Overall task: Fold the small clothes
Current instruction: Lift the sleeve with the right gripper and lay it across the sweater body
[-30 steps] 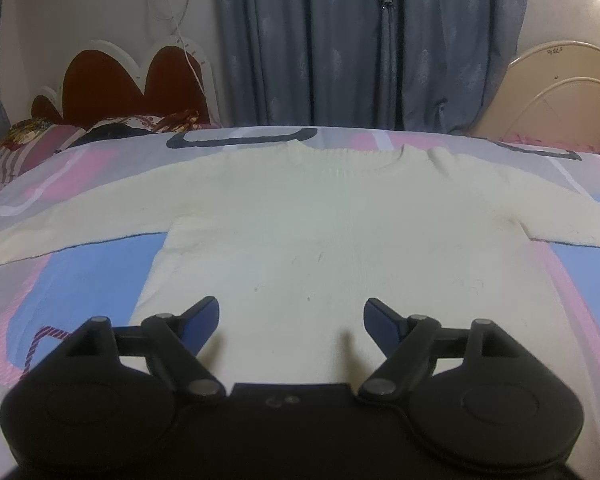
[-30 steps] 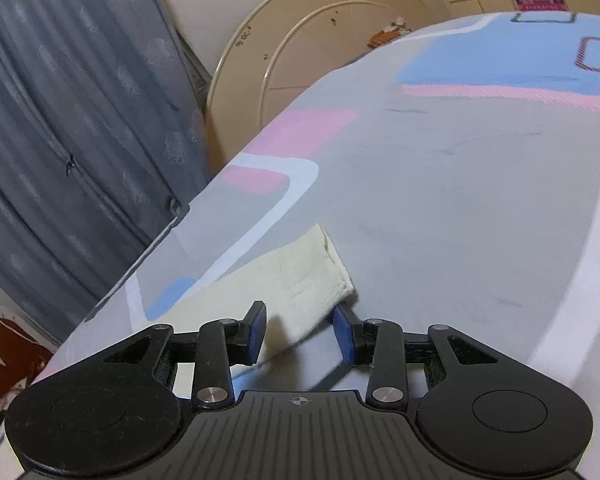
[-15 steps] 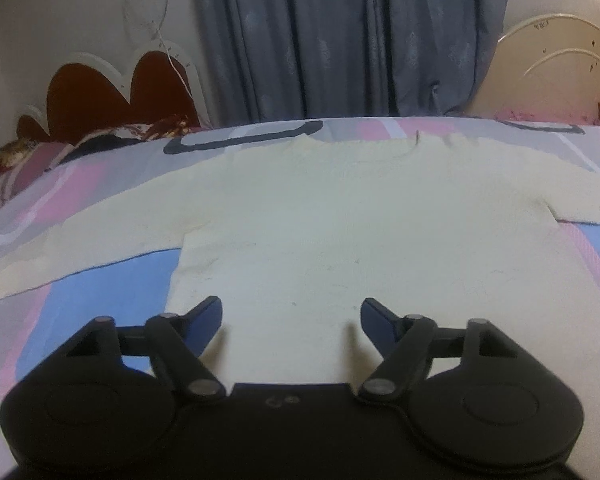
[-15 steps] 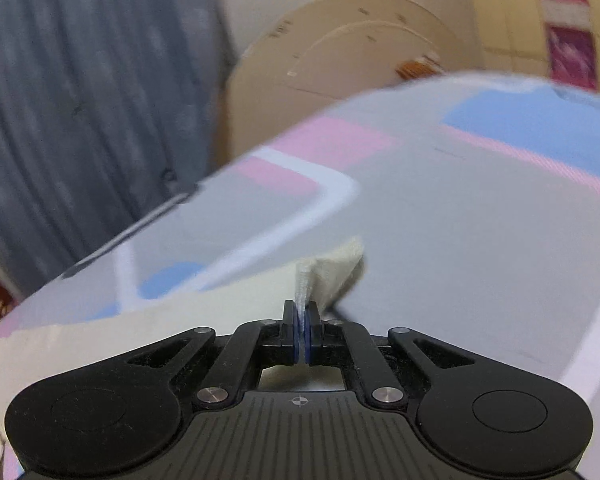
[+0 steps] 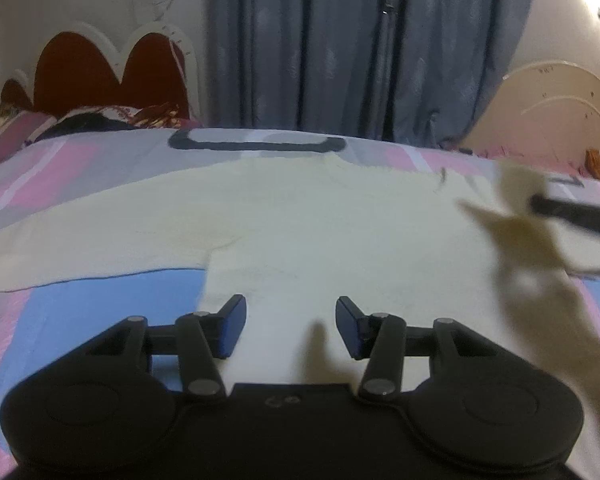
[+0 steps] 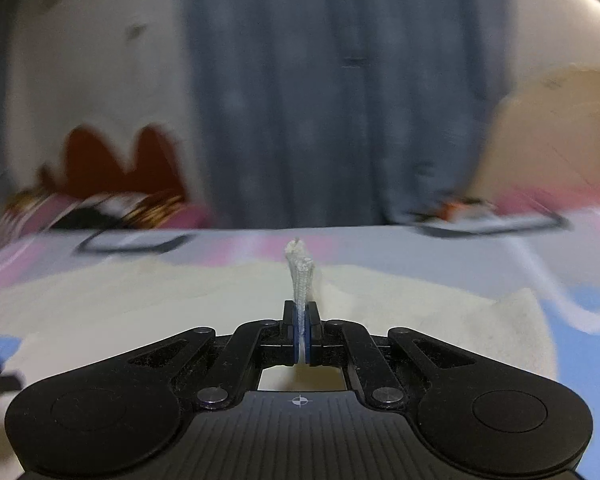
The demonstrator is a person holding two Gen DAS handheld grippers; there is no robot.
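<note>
My right gripper (image 6: 301,336) is clamped tight on the sweater's cuff (image 6: 300,276), which stands up in a thin pinched ridge between the blue pads (image 6: 298,334). The rest of the cream sweater (image 6: 180,300) lies flat on the bed (image 6: 580,340) under me, spreading out toward nine o'clock, with another stretch of it at three o'clock. The room behind is smeared, so I can only make out the curtain (image 6: 340,100) at twelve o'clock and a red headboard (image 6: 116,160) at ten o'clock.

My left gripper (image 5: 291,326) hangs over the sweater's lower body (image 5: 300,240), near its lower left corner. Its jaws are closing, about half apart, with fabric below them but nothing pinched; the fingers (image 5: 232,320) touch no cloth that I can tell. The left sleeve (image 5: 80,240) runs out flat toward nine o'clock across the pink, blue and grey sheet (image 5: 80,308). At two o'clock the right sleeve (image 5: 520,224) is lifted off the bed, blurred, with the dark tip of my other gripper (image 5: 572,212) holding it. The neckline (image 5: 380,168) sits at twelve o'clock, toward the curtain (image 5: 360,40).
</note>
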